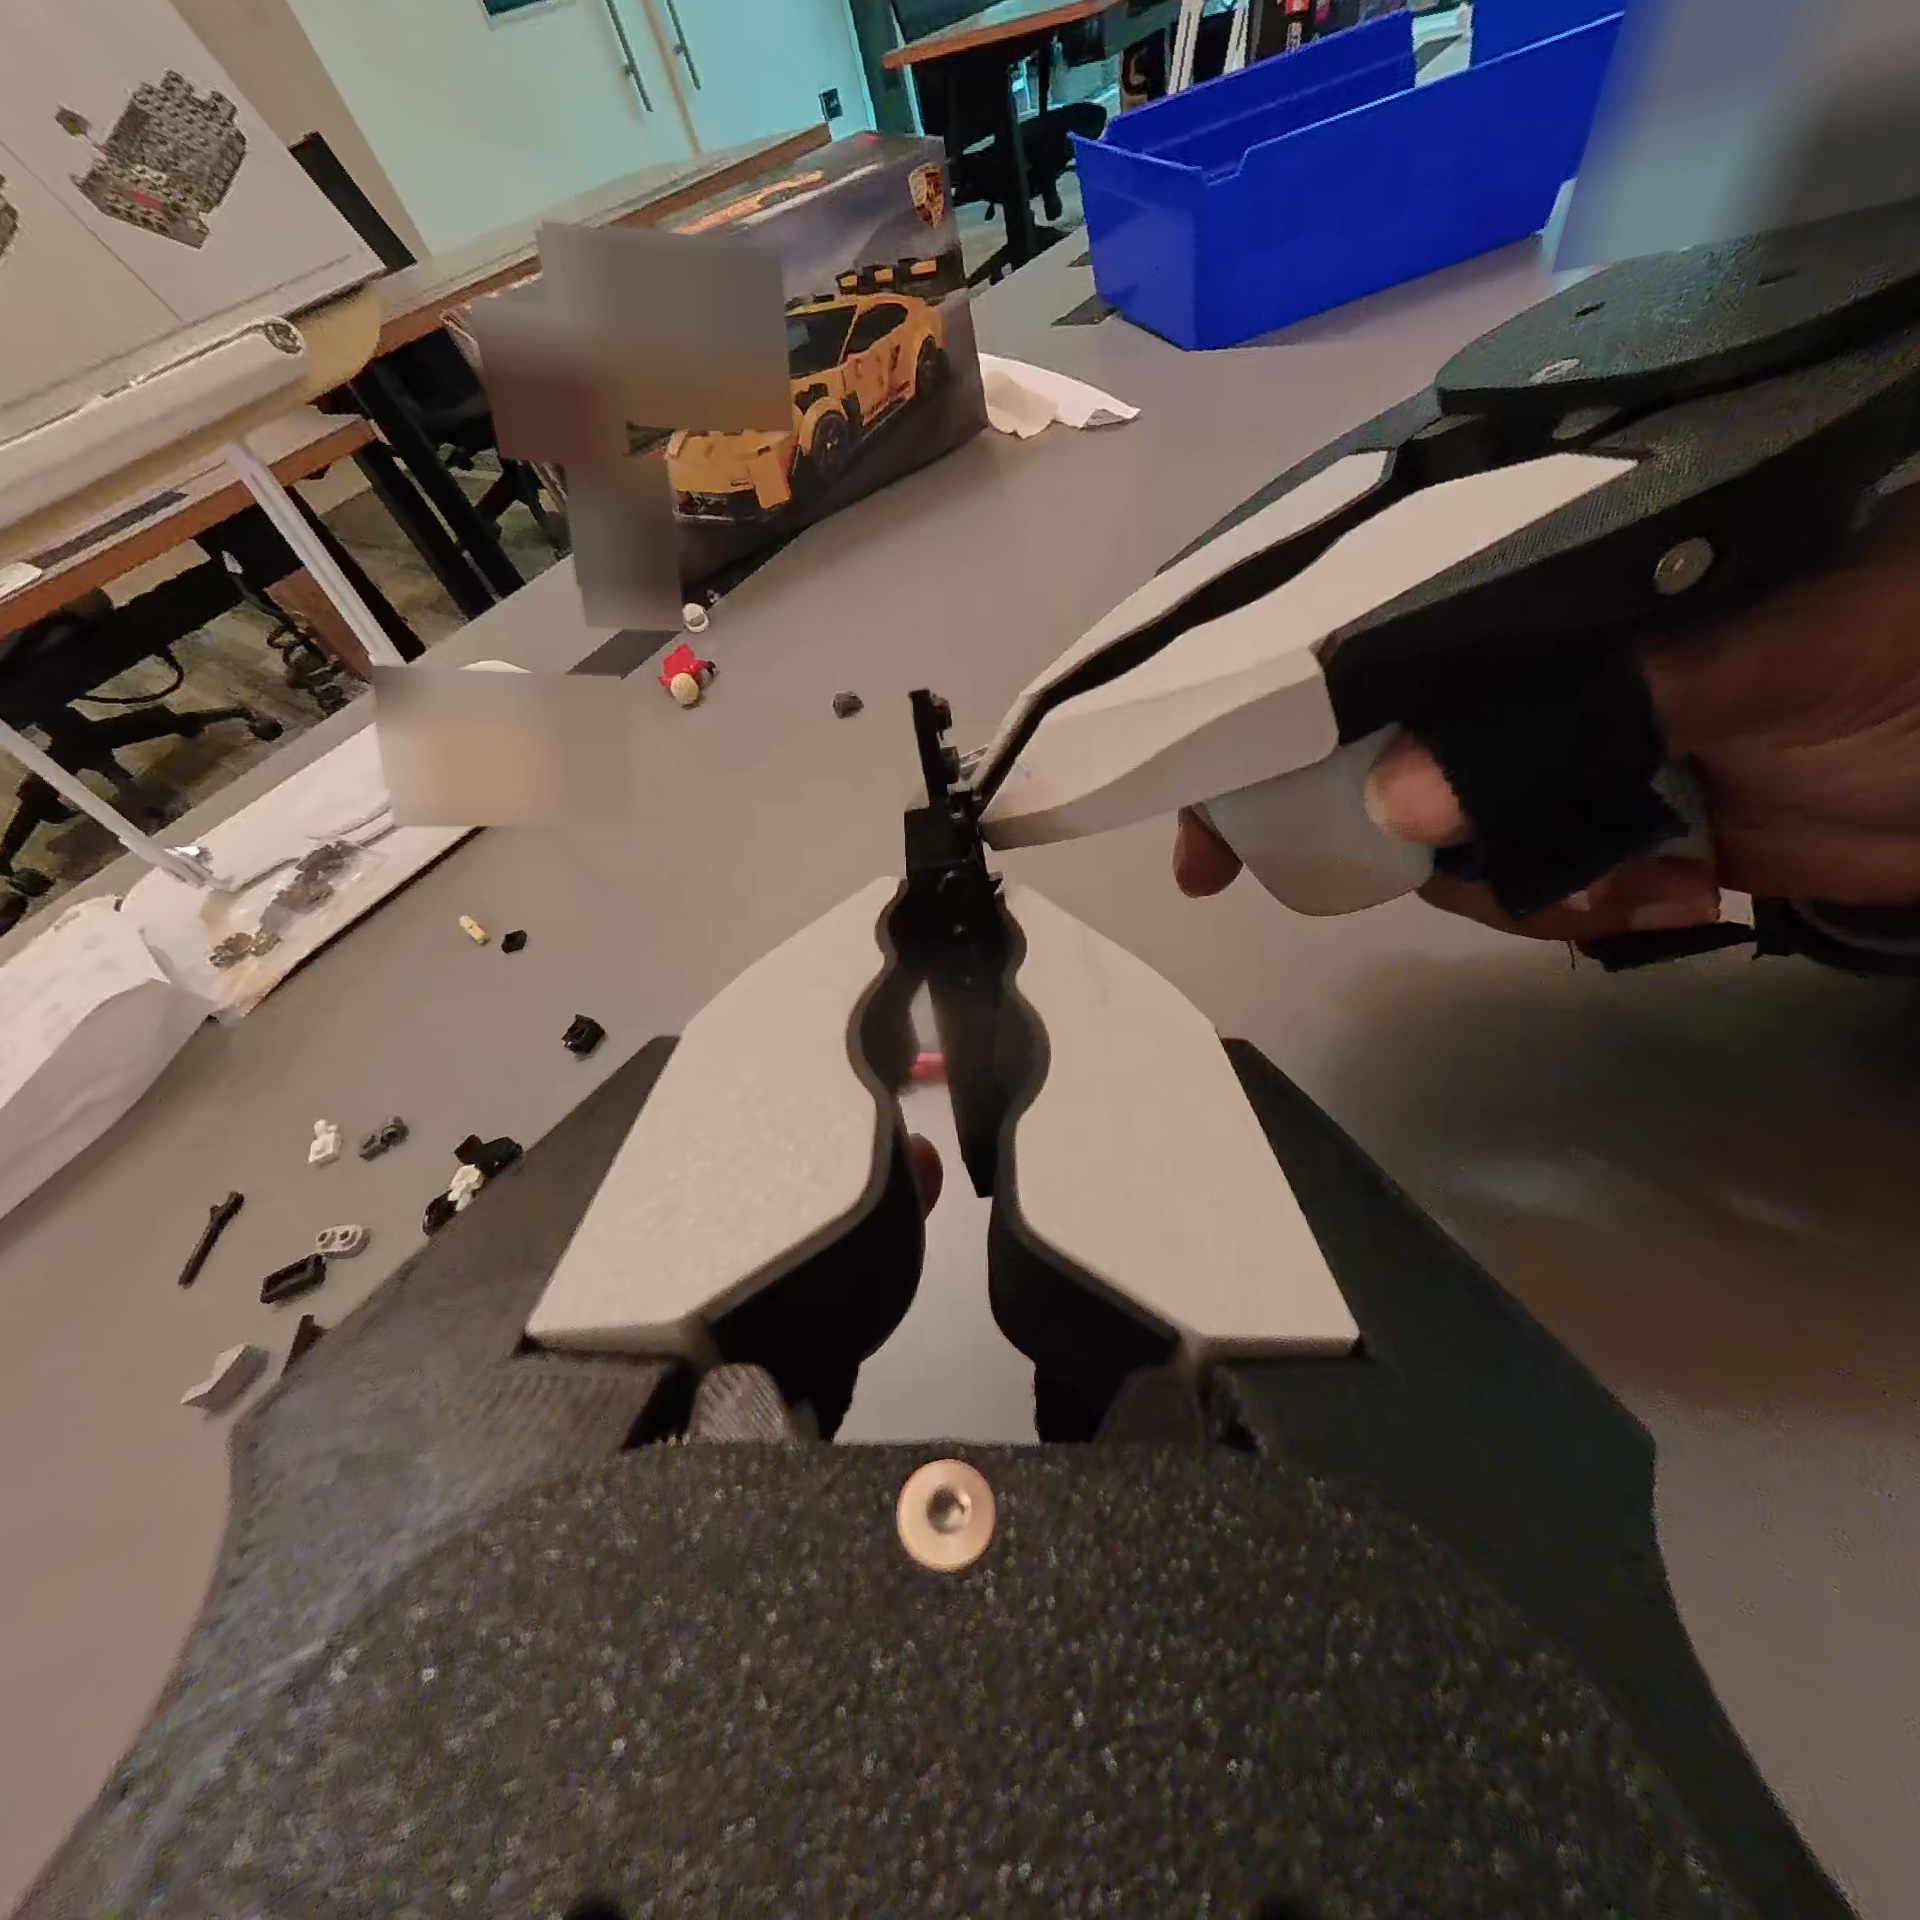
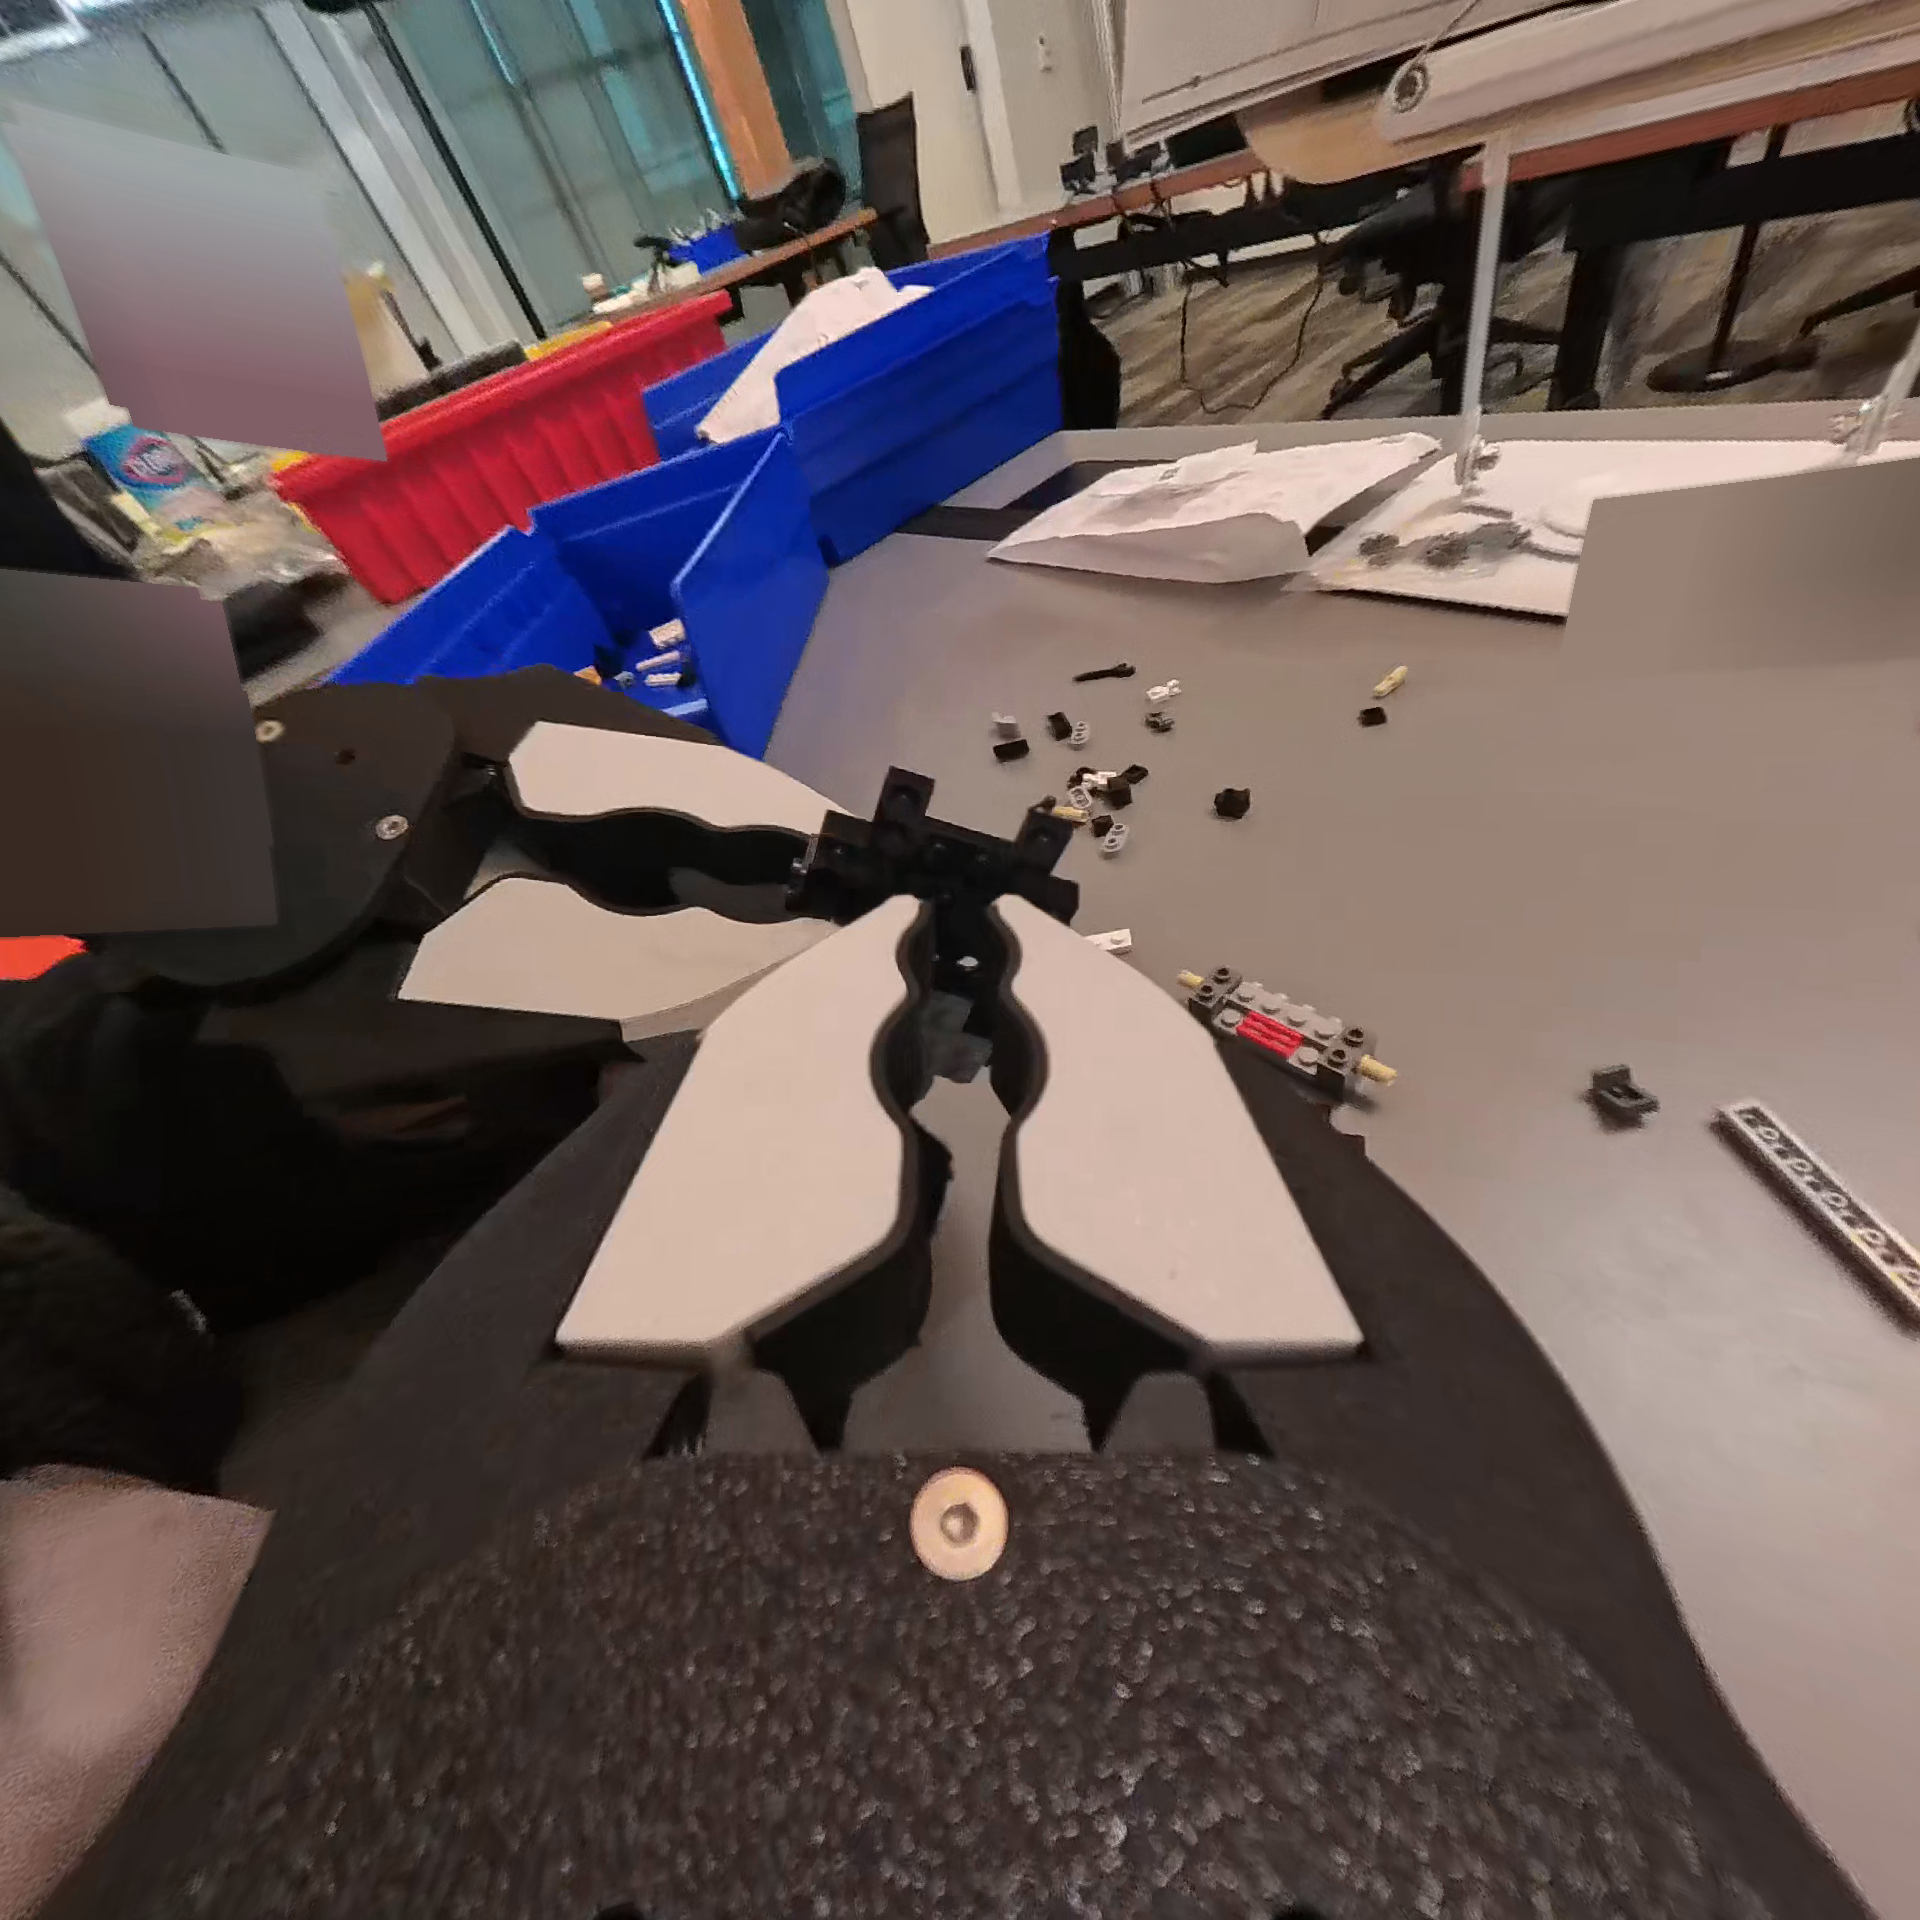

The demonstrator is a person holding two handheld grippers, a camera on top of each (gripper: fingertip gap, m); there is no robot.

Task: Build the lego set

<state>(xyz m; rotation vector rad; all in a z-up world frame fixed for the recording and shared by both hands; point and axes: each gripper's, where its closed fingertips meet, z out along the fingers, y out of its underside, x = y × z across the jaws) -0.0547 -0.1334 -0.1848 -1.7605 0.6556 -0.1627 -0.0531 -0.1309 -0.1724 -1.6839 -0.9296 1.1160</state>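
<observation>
assembly (image 2: 935, 847): black, studded, cross-shaped | left hand-held gripper (image 1: 951, 894): grasping it | right hand-held gripper (image 2: 956, 914): grasping it

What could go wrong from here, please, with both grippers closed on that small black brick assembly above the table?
1. Both the left gripper and right gripper pinch the small black brick assembly by its edges only, in mid-air; uneven pressure could probably pop it apart or twist it loose.
2. A dropped piece may vanish among the loose black and grey bricks scattered on the grey table.
</observation>
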